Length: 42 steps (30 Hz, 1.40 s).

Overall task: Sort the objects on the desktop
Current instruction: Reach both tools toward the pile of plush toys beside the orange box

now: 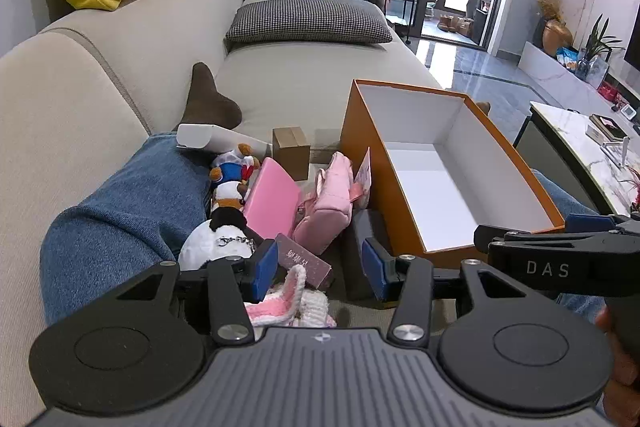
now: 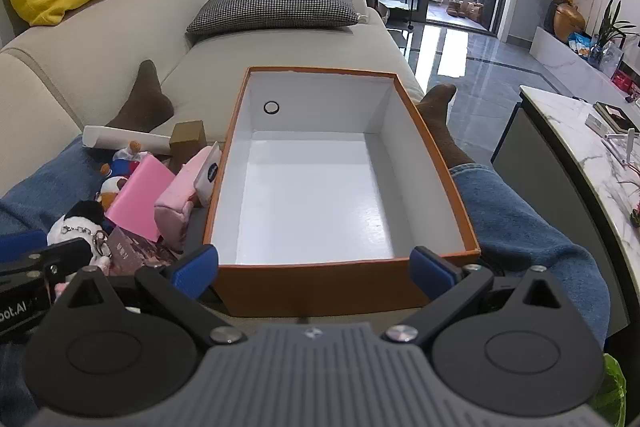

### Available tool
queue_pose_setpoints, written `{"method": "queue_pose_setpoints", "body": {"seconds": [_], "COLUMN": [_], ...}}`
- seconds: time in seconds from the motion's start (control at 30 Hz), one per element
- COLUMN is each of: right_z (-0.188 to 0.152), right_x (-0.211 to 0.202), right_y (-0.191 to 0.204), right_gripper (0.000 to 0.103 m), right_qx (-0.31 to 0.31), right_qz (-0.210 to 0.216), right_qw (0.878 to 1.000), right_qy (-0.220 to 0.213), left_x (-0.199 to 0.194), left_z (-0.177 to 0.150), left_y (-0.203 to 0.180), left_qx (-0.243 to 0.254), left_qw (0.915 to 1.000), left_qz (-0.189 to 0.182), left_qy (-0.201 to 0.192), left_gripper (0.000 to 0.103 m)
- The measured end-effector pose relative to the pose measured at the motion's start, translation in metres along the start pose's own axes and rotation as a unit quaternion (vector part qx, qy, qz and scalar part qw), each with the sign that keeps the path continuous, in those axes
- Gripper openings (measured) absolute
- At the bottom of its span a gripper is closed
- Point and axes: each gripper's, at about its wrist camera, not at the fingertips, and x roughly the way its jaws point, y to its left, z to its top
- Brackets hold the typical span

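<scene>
Blue denim covers the person's left leg [image 1: 120,211], stretched along the beige sofa [image 1: 100,87] at nine o'clock in the left wrist view. Just right of it lies the heap of small things: a white tube [image 1: 208,137] at the far end, a duck plush [image 1: 232,167] below it, a black-and-white plush [image 1: 212,239] with a metal chain nearer the camera. At the heap's centre a pink case [image 1: 272,199] leans against a pink mini backpack [image 1: 328,203], with a brown cardboard cube [image 1: 291,149] at twelve o'clock from them. A dark pink card [image 1: 304,259] and a pink-and-white knitted piece [image 1: 288,299] sit lowest, under the left gripper [image 1: 320,267], whose blue pads are parted halfway with nothing between them; whether a pad touches the knit cannot be told.

At three o'clock from the heap stands the orange box [image 1: 360,147], touching the backpack's side, its white inside bare. In the right wrist view the right gripper [image 2: 314,267] hangs at six o'clock of the box, spread wide around the near wall's width without pressing it. The person's right leg [image 2: 520,227] lies along the box's right side.
</scene>
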Motion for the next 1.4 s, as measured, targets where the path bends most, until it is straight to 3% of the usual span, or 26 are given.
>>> {"method": "queue_pose_setpoints", "body": {"seconds": [0.63, 0.9, 1.03, 1.2, 1.4], "right_z": [0.001, 0.000, 0.003, 0.008, 0.008], "right_x": [-0.001, 0.000, 0.006, 0.015, 0.023], "right_y": [0.004, 0.004, 0.010, 0.023, 0.055], "right_gripper": [0.102, 0.102, 0.099, 0.072, 0.055], "right_qx": [-0.002, -0.010, -0.032, -0.037, -0.074], "right_qz": [0.001, 0.035, 0.045, 0.104, 0.186], "right_qw": [1.000, 0.999, 0.998, 0.994, 0.980], "right_qy": [0.001, -0.039, -0.033, -0.020, -0.010], "left_x": [-0.002, -0.005, -0.005, 0.000, 0.003], "left_z": [0.000, 0.007, 0.009, 0.010, 0.000], "left_y": [0.004, 0.023, 0.035, 0.052, 0.061], "left_qx": [-0.002, -0.008, -0.011, -0.022, -0.010], "left_qw": [1.0000, 1.0000, 0.9999, 0.9994, 0.9986], "left_qz": [-0.004, 0.000, 0.004, -0.009, -0.007], "left_qy": [0.002, 0.003, 0.008, 0.027, 0.051], "left_gripper": [0.054, 0.054, 0.054, 0.054, 0.053]}}
